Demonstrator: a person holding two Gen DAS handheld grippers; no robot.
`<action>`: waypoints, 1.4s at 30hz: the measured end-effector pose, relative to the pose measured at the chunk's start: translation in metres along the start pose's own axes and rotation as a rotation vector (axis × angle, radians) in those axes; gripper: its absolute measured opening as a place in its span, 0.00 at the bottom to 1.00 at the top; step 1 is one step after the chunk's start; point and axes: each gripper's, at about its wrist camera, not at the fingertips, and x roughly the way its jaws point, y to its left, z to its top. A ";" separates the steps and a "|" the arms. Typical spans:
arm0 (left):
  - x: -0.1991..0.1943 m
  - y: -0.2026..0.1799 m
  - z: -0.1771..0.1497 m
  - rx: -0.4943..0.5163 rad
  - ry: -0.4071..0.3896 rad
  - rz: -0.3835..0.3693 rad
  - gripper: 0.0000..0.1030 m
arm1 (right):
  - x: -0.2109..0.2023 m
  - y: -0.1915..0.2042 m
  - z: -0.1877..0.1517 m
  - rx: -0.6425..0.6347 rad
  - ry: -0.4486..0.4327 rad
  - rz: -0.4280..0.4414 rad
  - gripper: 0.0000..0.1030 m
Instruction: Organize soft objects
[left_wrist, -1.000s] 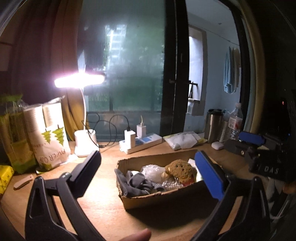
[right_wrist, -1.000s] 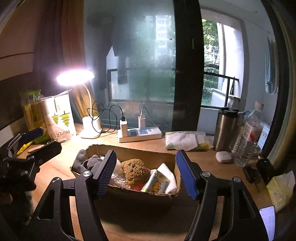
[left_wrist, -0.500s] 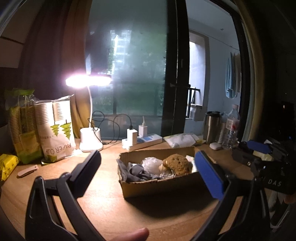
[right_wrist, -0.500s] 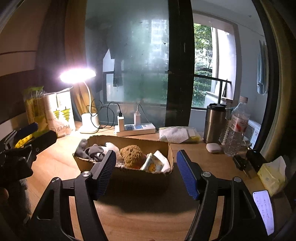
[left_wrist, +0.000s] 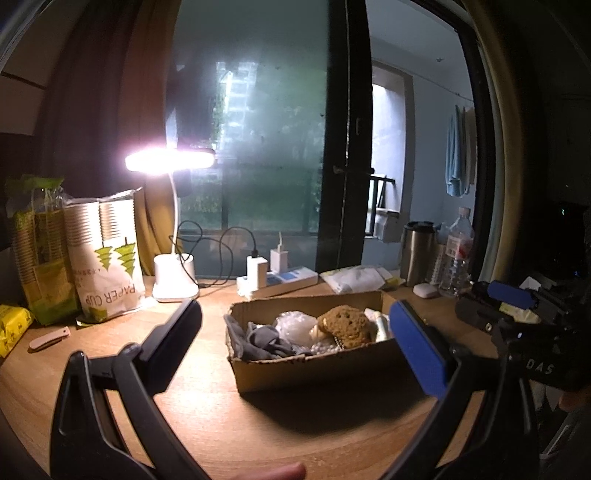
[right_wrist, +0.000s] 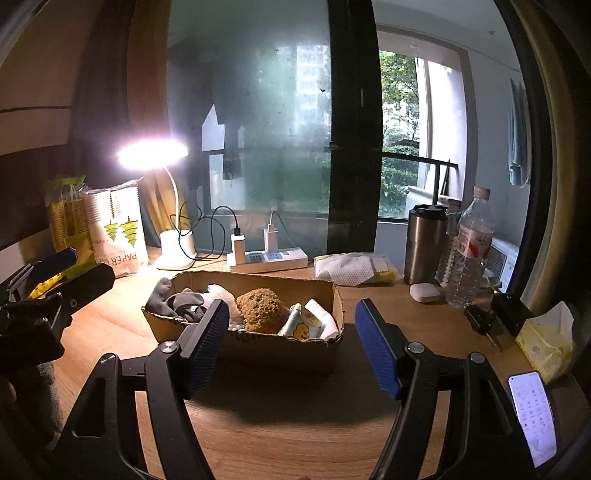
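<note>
holding one gray sock (left_wrist: 260, 338), one brown plush (right_wrist: 260, 304): one box (right_wrist: 243, 341).

Brown cardboard box (right_wrist: 334, 295) — grey sock (right_wrist: 181, 301), tan plush (right_wrist: 260, 308); white paper-cup bag (right_wrist: 118, 236), green tree print.

Left gripper (left_wrist: 295, 341): black frame, blue pads (left_wrist: 417, 347). Right gripper (right_wrist: 291, 345): black frame, ribbed blue pads (right_wrist: 376, 349), silver pivot screws; "DAS" marking.
</note>
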 end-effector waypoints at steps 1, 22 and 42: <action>0.000 0.000 0.000 0.000 -0.001 0.003 0.99 | 0.000 0.000 0.000 0.001 0.001 -0.001 0.72; -0.007 -0.002 0.012 0.013 -0.053 0.000 0.99 | -0.010 -0.008 0.005 0.041 -0.049 -0.014 0.72; -0.008 0.000 0.015 0.010 -0.054 -0.002 0.99 | -0.011 -0.011 0.006 0.040 -0.045 -0.015 0.72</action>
